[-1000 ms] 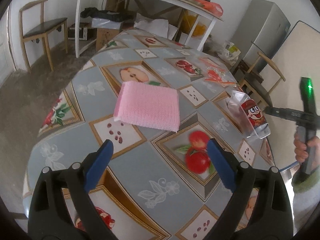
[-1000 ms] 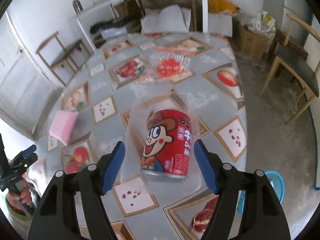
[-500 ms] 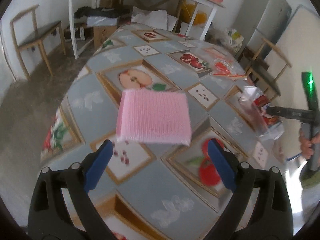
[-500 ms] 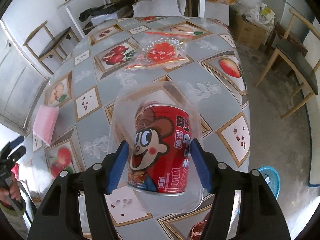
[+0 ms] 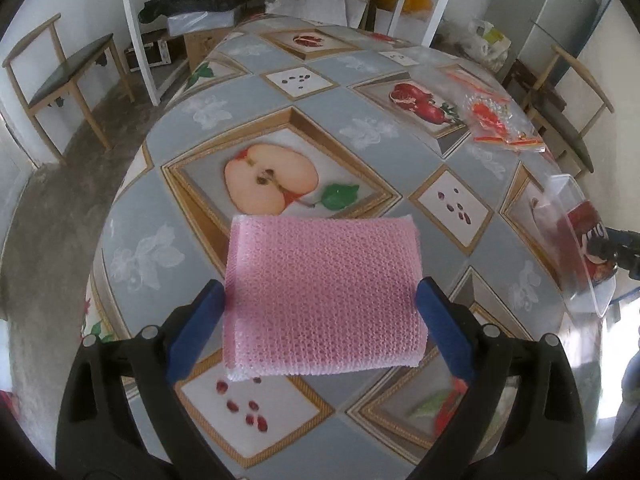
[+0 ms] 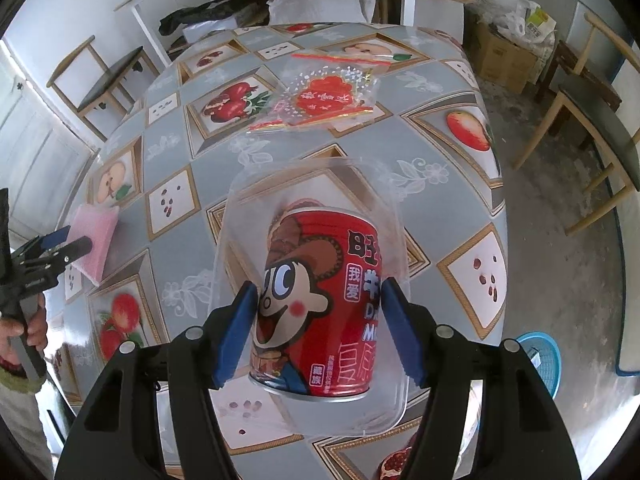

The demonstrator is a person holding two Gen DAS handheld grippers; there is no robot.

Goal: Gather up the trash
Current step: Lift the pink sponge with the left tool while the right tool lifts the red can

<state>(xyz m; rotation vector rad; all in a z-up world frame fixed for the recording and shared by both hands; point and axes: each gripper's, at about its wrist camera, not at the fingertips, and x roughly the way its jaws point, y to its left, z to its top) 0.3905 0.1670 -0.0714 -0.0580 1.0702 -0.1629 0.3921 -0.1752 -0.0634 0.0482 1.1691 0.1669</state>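
A pink foam pad (image 5: 320, 256) lies flat on the fruit-print table (image 5: 248, 92). My left gripper (image 5: 320, 290) is open and straddles it, a blue finger beside each short edge. The pad (image 6: 94, 236) and the left gripper (image 6: 60, 244) also show at the left of the right wrist view. A red cartoon drink can (image 6: 332, 240) lies in a clear plastic tray (image 6: 236, 208). My right gripper (image 6: 319, 290) is shut on the can, one pad on each side. The can (image 5: 586, 240) appears at the right edge of the left wrist view.
A clear bag with red print (image 6: 324, 96) lies further along the table. A blue basket (image 6: 540, 360) stands on the floor past the table's right edge. Wooden chairs (image 6: 592, 120) flank the table, and a white bench with boxes stands behind it. A person's hand (image 6: 24, 328) holds the left gripper.
My left gripper moved forward over the table until the pink pad came between its fingers. My right gripper sank around the can and its jaws narrowed onto it.
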